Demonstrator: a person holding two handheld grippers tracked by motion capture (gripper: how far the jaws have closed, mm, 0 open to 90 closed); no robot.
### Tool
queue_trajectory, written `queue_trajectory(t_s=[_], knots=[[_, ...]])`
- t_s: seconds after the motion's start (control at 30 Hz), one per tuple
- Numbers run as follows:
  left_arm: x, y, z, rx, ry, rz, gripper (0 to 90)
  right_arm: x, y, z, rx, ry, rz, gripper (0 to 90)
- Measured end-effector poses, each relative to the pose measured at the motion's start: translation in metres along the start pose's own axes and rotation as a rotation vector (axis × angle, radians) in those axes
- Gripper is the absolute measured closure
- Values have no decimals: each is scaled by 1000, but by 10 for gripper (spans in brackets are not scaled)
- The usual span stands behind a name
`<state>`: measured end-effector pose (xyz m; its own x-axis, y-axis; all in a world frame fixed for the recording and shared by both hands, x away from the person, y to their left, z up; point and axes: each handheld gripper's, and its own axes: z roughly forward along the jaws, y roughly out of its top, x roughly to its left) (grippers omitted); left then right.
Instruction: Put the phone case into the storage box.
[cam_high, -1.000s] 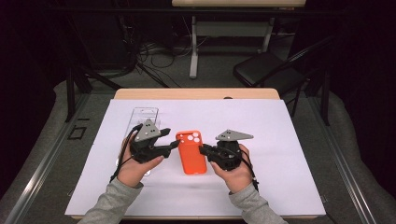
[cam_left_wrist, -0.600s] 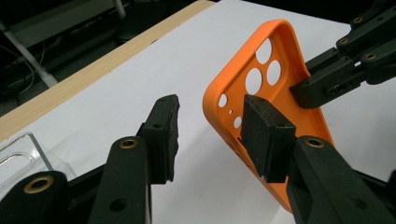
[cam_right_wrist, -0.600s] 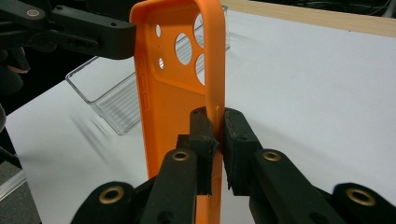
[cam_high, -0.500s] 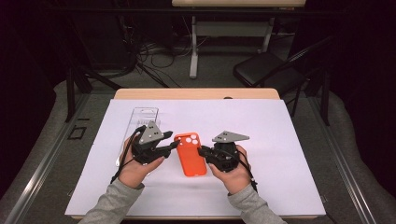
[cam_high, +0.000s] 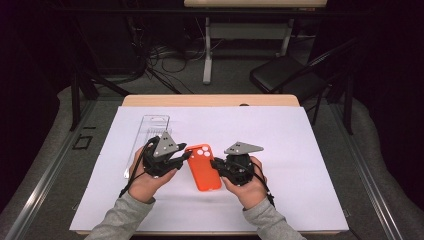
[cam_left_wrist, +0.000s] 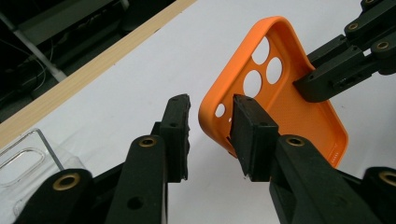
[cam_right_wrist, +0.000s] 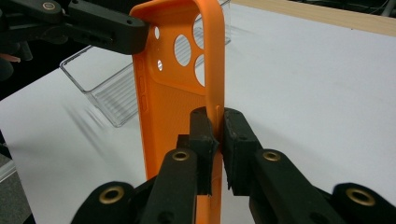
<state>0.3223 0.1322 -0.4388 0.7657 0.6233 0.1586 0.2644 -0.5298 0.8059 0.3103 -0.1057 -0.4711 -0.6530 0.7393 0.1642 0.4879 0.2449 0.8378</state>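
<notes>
Right hand-held gripper (cam_right_wrist: 215, 133) pinches the orange phone case (cam_high: 202, 166) edge; left hand-held gripper (cam_left_wrist: 211, 126), jaws just closing, straddles its corner without pressing.

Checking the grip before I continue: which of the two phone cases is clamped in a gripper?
The orange case: the right gripper pinches its side wall; the clear case lies untouched.

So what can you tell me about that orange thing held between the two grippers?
It is an orange phone case, empty, of matte, rubbery-looking material, with round camera cut-outs at one end and a finely textured inside. The right gripper pinches one long rim. The left gripper, whose jaws have just been closing, straddles the opposite rim near the cut-outs, one jaw inside the case. It is over the white table cover.
</notes>
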Motion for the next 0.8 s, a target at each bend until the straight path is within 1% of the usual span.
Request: queue_trajectory(t_s=[0.23, 0.43, 0.47, 0.8], knots=[[-1, 0, 1, 12, 9, 14, 712, 2, -1, 1, 8, -3, -7, 832], [-2, 0, 2, 23, 17, 14, 722, 2, -1, 2, 8, -2, -12, 832], [-2, 0, 2, 27, 23, 19, 722, 3, -1, 2, 8, -3, -12, 832], [-2, -1, 3, 45, 20, 21, 782, 3, -2, 3, 16, -4, -15, 834]])
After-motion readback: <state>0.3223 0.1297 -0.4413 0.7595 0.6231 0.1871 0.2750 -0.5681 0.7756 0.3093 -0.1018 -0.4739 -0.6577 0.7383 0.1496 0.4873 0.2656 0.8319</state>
